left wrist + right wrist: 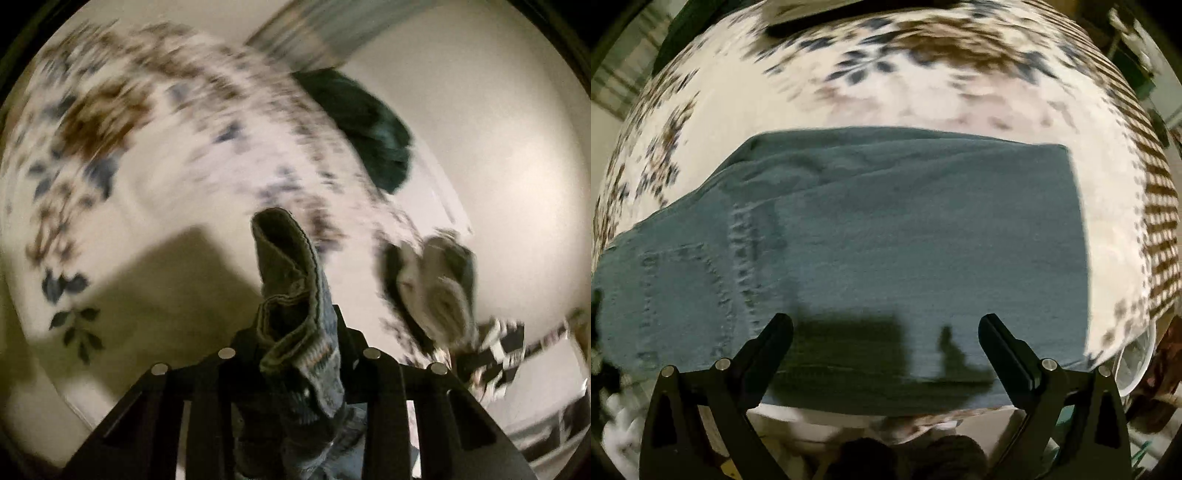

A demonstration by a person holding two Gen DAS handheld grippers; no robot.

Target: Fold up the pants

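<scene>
Nearest my left lens is a bunched fold of denim [291, 295], hem and stitched seam uppermost, pinched in my left tool [295, 332], whose jaws are closed narrow on it. Nearest my right lens are the two black fingers of my right tool [886, 328], spread wide and empty, hovering over the near part of the pants [886, 229].

Location: the pants lie spread on a bed covered by a floral sheet [923, 99], back pocket to the left, a straight edge to the right.

Risks, in my judgement:
- The left grip holds a thick, rolled wad, not a flat layer; denim is heavy and could slide out if I pull quickly.
- Both views are blurred, which suggests fast motion; haste could drag the cloth askew and spoil the edge alignment.
- The sheet is loose and soft; it may ruck up under the pants.
- My right tool, if closed here, might catch the sheet as well.

Materials: stiff grey-blue denim, ribbed seams, rough weave. A dark green cloth [365, 122] lies beyond the bed edge.
</scene>
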